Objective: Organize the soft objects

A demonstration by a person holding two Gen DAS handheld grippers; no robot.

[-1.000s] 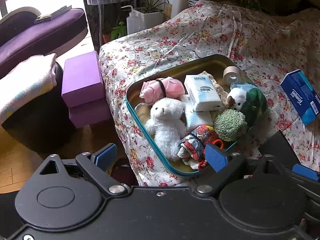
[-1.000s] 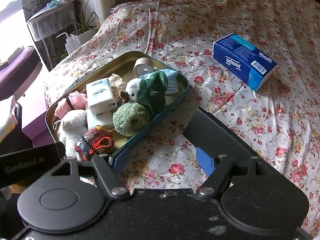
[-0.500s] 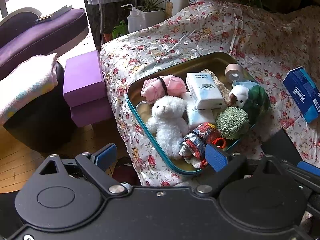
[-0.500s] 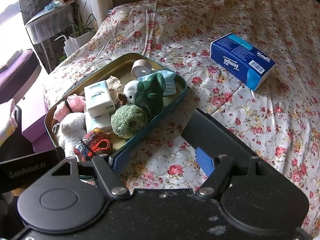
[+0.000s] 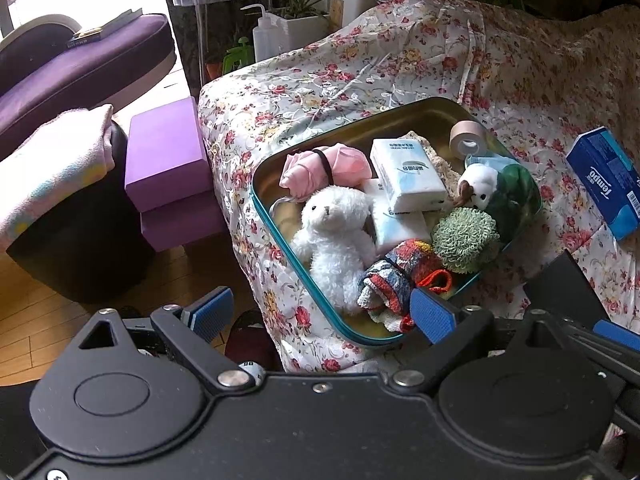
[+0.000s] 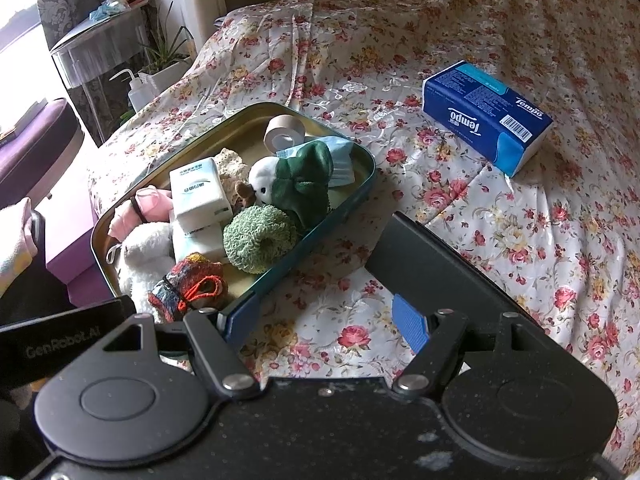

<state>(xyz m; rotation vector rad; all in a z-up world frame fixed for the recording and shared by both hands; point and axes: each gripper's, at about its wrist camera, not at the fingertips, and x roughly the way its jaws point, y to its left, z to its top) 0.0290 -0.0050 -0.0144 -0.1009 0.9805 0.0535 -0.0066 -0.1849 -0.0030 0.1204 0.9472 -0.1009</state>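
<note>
Both sets of jaws stand spread with nothing between them. Just ahead of the left gripper (image 5: pixel 322 314) lies a teal-rimmed metal tray (image 5: pixel 276 236) on the floral bedspread (image 6: pixel 520 240). It holds a white plush bear (image 5: pixel 332 236), a multicoloured knit bundle (image 5: pixel 396 276) nearest the left gripper's right jaw, a green knit ring (image 6: pixel 260 238), a pink bundle (image 5: pixel 324 168), a white tissue pack (image 5: pixel 406 174) whose print is too small to read, a white-and-green plush (image 6: pixel 296 180) and a tape roll (image 6: pixel 284 132). Well beyond the right gripper (image 6: pixel 320 320), to its right, rests a blue tissue pack (image 6: pixel 486 116) reading "Tempo". Left of the right gripper's jaws, a black bar (image 6: pixel 60 340) reads "GenRobot.AI".
</note>
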